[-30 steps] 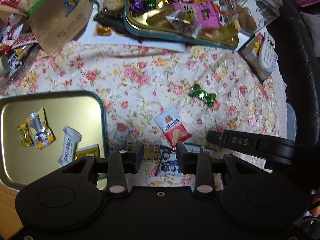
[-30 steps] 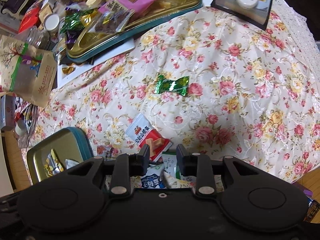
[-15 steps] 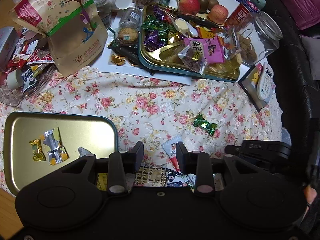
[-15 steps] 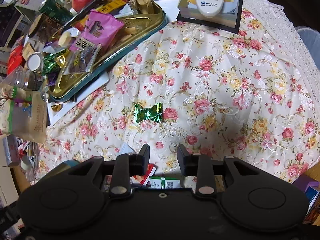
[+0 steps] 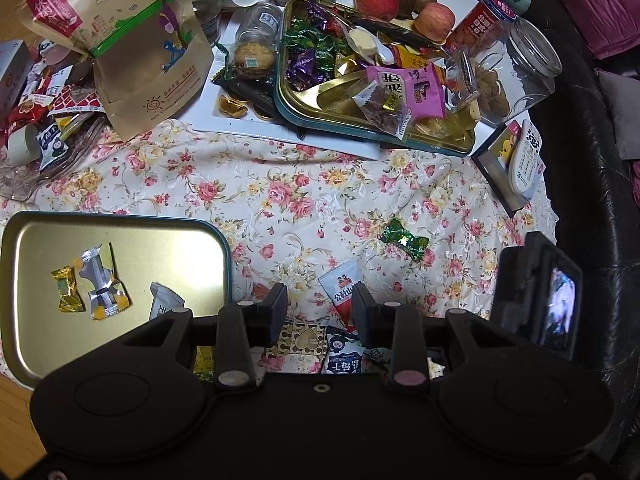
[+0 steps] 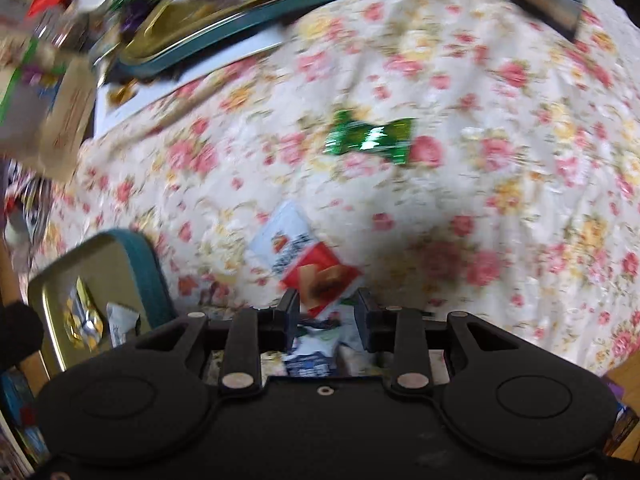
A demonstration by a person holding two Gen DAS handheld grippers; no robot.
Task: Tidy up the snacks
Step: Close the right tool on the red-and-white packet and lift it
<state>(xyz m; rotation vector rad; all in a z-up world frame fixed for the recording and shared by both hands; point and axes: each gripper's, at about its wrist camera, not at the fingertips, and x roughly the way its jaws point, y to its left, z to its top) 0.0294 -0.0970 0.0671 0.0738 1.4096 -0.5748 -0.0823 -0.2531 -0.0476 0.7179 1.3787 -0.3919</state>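
Observation:
A red-and-white snack packet (image 5: 343, 290) lies on the floral cloth (image 5: 280, 184) with a green candy (image 5: 404, 240) beyond it. My left gripper (image 5: 320, 310) hovers open above the packet, a blue-white packet (image 5: 344, 358) and a gold heart packet (image 5: 298, 340), holding nothing. A gold tray (image 5: 120, 226) at the left holds a gold candy (image 5: 68, 290), a silver-yellow wrapper (image 5: 100, 286) and a white packet (image 5: 164, 304). The right wrist view is blurred: my right gripper (image 6: 328, 312) is low over the red-and-white packet (image 6: 316, 268), jaws apart, the packet's near end between them, not pinched. The green candy (image 6: 368, 140) lies farther off.
A large gold tray (image 5: 360, 130) heaped with snacks sits at the back, beside a kraft paper bag (image 5: 152, 52), apples (image 5: 378, 0) and a glass jar (image 5: 532, 64). A remote (image 5: 526, 160) rests on a book at the right edge. A black device with a screen (image 5: 556, 304) stands close right.
The left gripper has pulled up and back, so more of the table shows. The right gripper rose, then dropped close over the red-and-white packet. Neither gripper's jaw gap has changed.

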